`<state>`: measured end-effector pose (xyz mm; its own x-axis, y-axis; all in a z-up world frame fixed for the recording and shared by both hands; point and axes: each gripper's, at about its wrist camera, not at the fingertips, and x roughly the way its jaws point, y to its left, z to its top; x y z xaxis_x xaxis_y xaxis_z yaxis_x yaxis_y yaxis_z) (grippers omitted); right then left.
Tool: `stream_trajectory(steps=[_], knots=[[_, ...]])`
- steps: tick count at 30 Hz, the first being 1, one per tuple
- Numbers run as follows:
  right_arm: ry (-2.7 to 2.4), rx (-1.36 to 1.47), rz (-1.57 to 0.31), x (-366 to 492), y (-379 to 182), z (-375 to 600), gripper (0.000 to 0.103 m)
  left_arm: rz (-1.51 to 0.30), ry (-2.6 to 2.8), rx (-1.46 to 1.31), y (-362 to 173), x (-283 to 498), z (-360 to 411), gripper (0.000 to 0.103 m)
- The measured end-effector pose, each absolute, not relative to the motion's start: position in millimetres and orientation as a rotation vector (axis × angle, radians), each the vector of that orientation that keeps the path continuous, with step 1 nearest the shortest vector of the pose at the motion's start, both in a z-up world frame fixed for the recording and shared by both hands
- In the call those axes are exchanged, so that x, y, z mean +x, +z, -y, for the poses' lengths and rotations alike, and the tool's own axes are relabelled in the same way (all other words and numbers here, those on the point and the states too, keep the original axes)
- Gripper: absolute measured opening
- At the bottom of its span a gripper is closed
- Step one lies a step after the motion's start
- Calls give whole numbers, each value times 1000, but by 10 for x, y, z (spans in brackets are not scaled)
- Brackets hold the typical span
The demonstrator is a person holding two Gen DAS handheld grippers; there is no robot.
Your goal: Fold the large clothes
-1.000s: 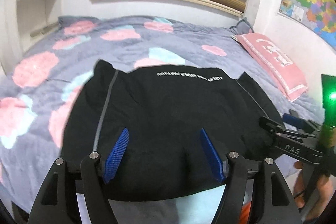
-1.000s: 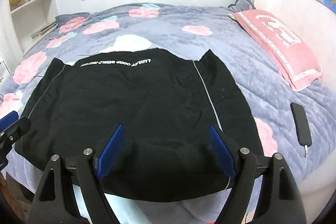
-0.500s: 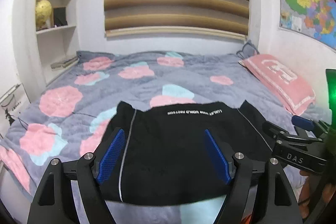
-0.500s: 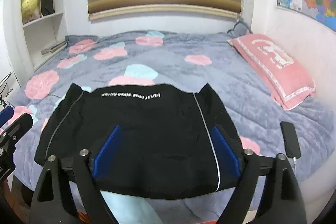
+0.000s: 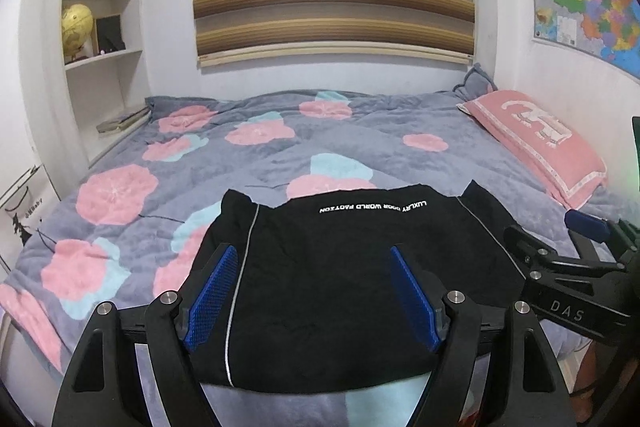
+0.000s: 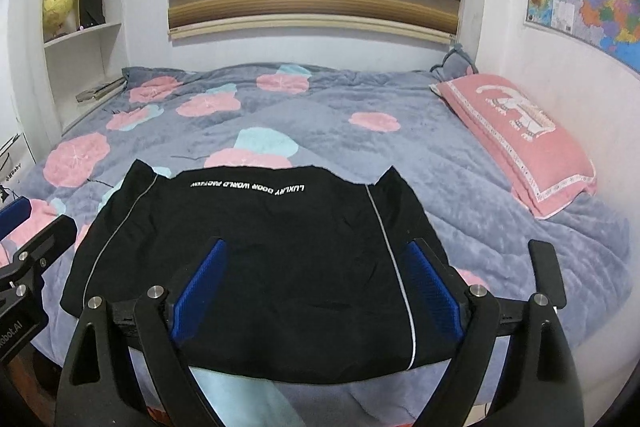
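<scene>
A black garment point(image 5: 340, 267) with white lettering and thin grey side stripes lies folded flat at the near edge of the bed; it also shows in the right wrist view point(image 6: 260, 251). My left gripper point(image 5: 312, 291) is open and empty, held back above the garment's near left part. My right gripper point(image 6: 316, 283) is open and empty, held above the garment's near right part. The right gripper also shows at the right edge of the left wrist view point(image 5: 568, 267). Neither gripper touches the cloth.
The bed has a grey quilt with pink and blue flowers point(image 5: 280, 147). A pink pillow point(image 6: 520, 131) lies at the right by the wall. A black phone point(image 6: 546, 279) lies on the quilt near the right edge. Shelves point(image 5: 100, 67) stand at the left.
Both grippers have pulled back and tilted up from the garment, so more of the room shows. The garment has stayed flat on the bed.
</scene>
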<state>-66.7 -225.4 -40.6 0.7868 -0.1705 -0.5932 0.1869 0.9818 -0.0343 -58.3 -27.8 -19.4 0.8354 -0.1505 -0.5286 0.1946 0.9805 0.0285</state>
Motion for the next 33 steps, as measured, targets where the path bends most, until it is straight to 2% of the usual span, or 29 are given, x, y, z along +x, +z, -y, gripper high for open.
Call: stream_trajectory(steps=[13, 33], knots=[[-193, 49, -703, -513, -601, 2343, 92, -629, -185, 72, -380, -393, 300, 79], [-172, 49, -722, -519, -643, 2277, 92, -639, -158, 71, -429, -417, 244, 79]])
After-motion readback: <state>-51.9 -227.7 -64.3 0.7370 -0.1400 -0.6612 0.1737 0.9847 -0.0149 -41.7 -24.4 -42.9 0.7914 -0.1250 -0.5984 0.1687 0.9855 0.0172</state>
